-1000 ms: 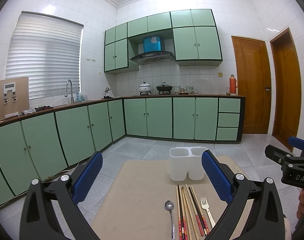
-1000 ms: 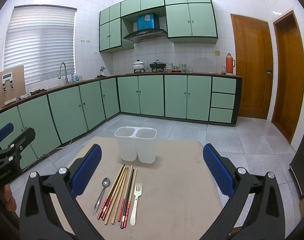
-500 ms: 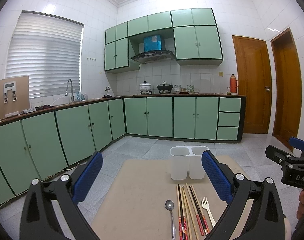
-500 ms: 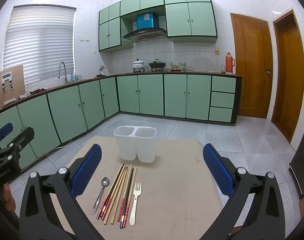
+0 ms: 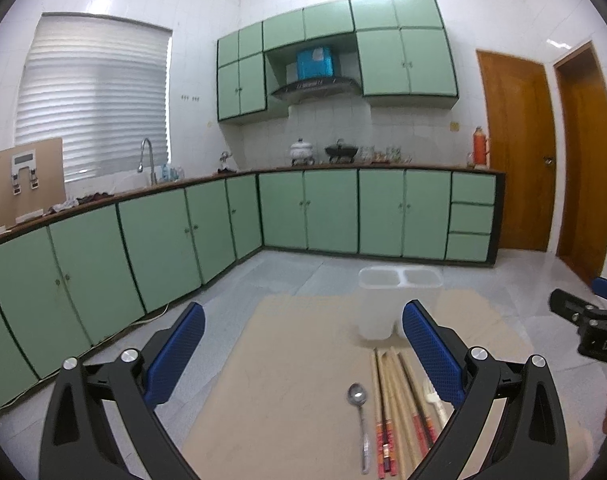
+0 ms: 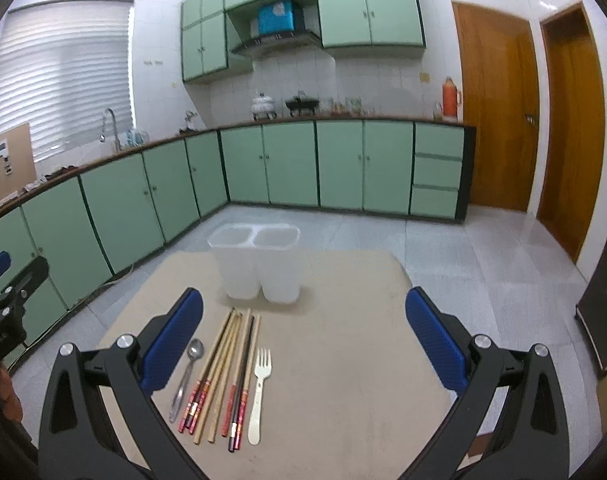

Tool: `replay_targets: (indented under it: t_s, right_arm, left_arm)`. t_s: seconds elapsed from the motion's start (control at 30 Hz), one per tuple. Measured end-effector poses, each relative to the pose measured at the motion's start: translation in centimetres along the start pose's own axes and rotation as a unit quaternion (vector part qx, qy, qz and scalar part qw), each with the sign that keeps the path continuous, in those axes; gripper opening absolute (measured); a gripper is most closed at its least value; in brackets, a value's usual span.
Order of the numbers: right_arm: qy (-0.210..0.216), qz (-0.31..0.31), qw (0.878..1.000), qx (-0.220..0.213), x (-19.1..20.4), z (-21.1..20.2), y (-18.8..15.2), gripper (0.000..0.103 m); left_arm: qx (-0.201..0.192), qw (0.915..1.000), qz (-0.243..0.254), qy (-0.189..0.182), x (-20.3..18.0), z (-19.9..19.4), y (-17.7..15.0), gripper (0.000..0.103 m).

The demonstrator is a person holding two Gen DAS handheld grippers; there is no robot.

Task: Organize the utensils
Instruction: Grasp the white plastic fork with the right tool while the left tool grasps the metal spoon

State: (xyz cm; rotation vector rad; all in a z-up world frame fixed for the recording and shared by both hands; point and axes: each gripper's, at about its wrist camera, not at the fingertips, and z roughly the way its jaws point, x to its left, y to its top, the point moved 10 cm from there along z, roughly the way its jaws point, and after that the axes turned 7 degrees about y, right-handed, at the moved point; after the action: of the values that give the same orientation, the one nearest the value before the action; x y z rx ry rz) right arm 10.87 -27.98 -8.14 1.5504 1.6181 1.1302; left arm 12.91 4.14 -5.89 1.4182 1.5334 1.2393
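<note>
Utensils lie in a neat row on a beige table (image 6: 343,360): one metal spoon (image 6: 187,376) on the left, then the chopsticks (image 6: 223,376), then one cream fork (image 6: 258,392) on the right. Among the chopsticks, about four are plain wooden sticks and about four have dark shafts with red patterned handles; the exact count is hard to settle where they overlap. All point toward one translucent white holder (image 6: 255,268) with two compartments, both without contents, standing upright just beyond their far tips. The right gripper (image 6: 303,336) hovers above the near side of the table with its two blue-padded fingers spread wide, gripping nothing. The left gripper (image 5: 303,354) hovers to the left of the row, likewise spread wide and holding nothing. Its right finger (image 5: 433,356) hides part of the fork.
</note>
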Motion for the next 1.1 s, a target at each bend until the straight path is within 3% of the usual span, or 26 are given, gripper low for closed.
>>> replay_targets:
  t_s: [0.23,0.33,0.4,0.63,0.87,1.1]
  right_arm:
    - [-0.006,0.002,0.998,0.064,-0.6,5.8,-3.5,0.098]
    - [-0.003,0.0,0.996,0.093,-0.2,8.3,-5.2,0.09]
    - [0.007,-0.002,0.993,0.115,0.2,10.0,-6.4,0.077]
    - [0.034,0.006,0.982,0.187,1.3,15.2,-9.9,0.067]
    - [0.048,0.012,0.971,0.235,2.0,18.4,-12.3,0.056]
    - [0.047,0.011,0.964,0.26,2.6,19.9,-13.6,0.049]
  left_arm:
    - [0.076,0.997,0.014,0.01,0.0,5.3,-4.1,0.097]
    - [0.108,0.9936,0.03,0.013,-0.5,7.5,-6.4,0.097]
    - [0.137,0.9899,0.036,0.01,-0.8,9.1,-8.2,0.097]
    - [0.213,0.9759,0.046,-0.003,-2.3,13.4,-13.5,0.09]
    - [0.247,0.9672,0.057,-0.016,-3.5,15.4,-15.3,0.09]
    - [0.257,0.9644,0.06,-0.018,-4.1,16.1,-15.5,0.09]
